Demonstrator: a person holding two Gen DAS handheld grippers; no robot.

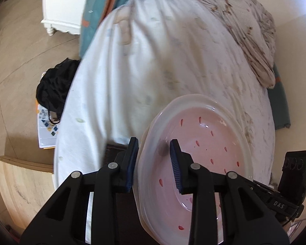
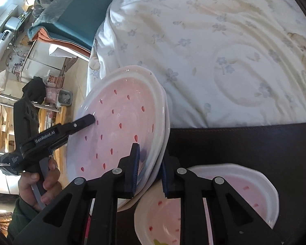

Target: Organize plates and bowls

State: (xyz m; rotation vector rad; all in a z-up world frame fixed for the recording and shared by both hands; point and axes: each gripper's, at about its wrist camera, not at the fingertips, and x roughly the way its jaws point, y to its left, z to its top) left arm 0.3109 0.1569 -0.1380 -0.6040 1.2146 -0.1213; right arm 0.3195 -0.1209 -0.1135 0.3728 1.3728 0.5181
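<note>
We hold two stacked plates [image 2: 128,122] up, both tongs [image 1: 154,163] [image 2: 149,171] clamped on their rims; bowl [image 2: 159,214] and plate [image 2: 255,189] remain below

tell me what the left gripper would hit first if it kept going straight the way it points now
The left gripper already straddles the rim of the pink plate, so pushing on would slide it further along that plate. Past the plate, the white bedsheet lies in line, though depth is hard to judge.
</note>
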